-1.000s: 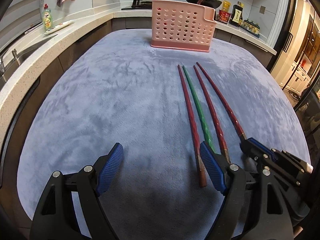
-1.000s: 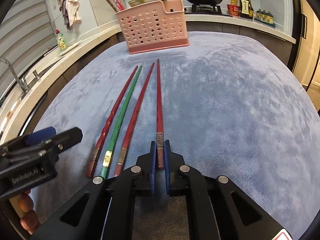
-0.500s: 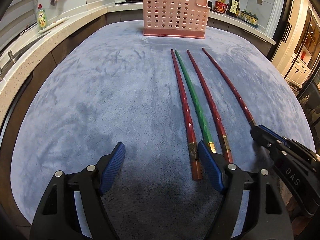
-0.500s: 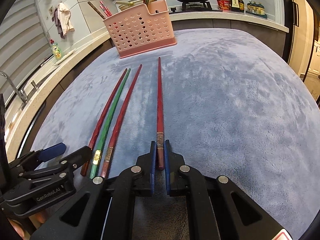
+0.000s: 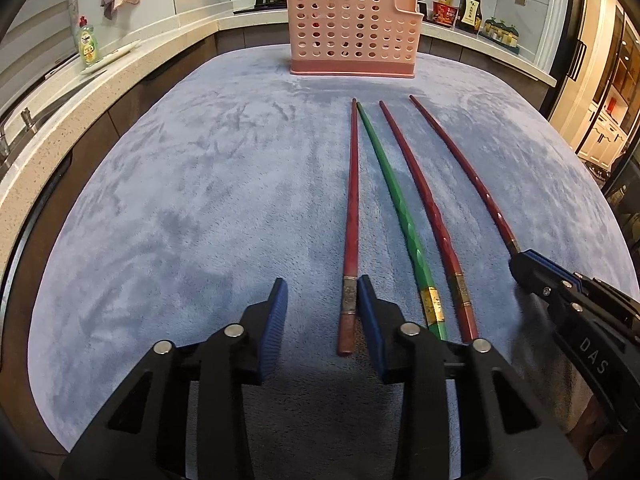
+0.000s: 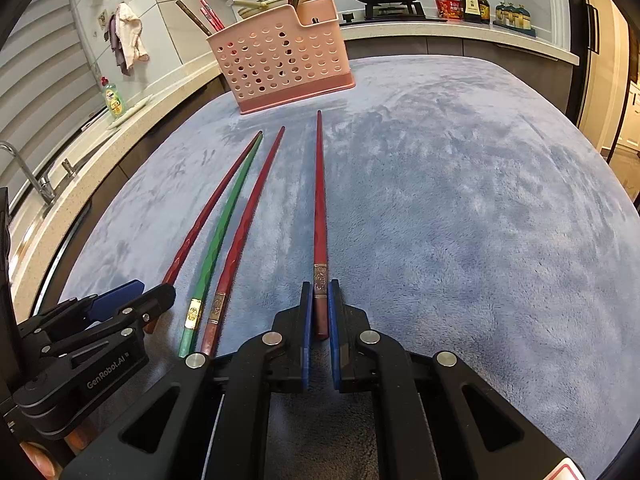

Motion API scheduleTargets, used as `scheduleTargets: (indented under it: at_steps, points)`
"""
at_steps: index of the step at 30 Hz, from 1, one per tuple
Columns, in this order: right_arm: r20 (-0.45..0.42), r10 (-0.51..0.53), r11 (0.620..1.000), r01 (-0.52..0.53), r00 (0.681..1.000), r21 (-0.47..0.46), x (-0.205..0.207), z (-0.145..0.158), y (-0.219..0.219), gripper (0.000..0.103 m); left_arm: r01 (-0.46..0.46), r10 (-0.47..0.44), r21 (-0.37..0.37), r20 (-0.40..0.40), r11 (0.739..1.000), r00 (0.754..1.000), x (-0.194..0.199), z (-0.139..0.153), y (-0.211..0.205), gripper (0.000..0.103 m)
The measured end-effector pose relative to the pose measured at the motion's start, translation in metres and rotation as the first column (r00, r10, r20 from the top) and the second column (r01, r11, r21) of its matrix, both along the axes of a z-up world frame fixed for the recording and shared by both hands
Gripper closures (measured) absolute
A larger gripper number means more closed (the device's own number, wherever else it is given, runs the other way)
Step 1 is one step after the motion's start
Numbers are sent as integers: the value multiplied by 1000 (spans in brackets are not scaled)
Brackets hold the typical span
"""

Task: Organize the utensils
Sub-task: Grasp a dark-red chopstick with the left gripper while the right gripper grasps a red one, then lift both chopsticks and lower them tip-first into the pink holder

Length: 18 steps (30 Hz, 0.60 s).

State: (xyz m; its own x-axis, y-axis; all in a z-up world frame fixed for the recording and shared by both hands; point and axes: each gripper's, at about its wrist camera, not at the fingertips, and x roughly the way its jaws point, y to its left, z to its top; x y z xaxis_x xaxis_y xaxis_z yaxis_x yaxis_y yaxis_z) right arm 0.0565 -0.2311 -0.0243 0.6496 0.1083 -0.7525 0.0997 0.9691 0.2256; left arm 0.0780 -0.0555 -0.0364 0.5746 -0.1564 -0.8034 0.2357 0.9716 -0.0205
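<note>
Chopsticks, four slim tapered sticks with metal bands near their thick ends, lay side by side on the plush blue-grey cloth (image 5: 180, 200) before the perforated pink plastic holder (image 5: 352, 32). The right gripper (image 6: 319, 312) was clamped on the rightmost red chopstick (image 6: 320, 208). The left gripper (image 5: 320, 312), far wider a second earlier, had just been closing around the leftmost red chopstick (image 5: 352, 200), which touched one pad (image 5: 368, 312) while the other stood clear, beside the green chopstick (image 5: 396, 200).

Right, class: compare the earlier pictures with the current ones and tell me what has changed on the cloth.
The left tool has just been closing its jaws around the leftmost red chopstick; its right pad touches, the left does not yet. Unchanged: the right tool stays shut on the rightmost red chopstick, and the green chopstick and pink basket have not moved.
</note>
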Motion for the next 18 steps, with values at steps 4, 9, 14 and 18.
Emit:
scheduleTargets:
  at_steps: [4,9,14,18]
  points:
    - [-6,-2,1000,2,1000,-1,1,0,0,96,12,-12,6,-19,1000,1000,2,4,0,93]
    - [-16,-2,1000,2,1000,-4,2,14,1,96,18,-20,-25,-57,1000,998,7,18,6,95]
    - [37,-6,1000,7,999,-14,1,48,-4,96,19,-22,-50,-56,999,998,13,38,13,95]
    - [86,-16,1000,17,996,-9,3,78,-12,96,8,-11,-78,-33,997,999,22,64,22,95]
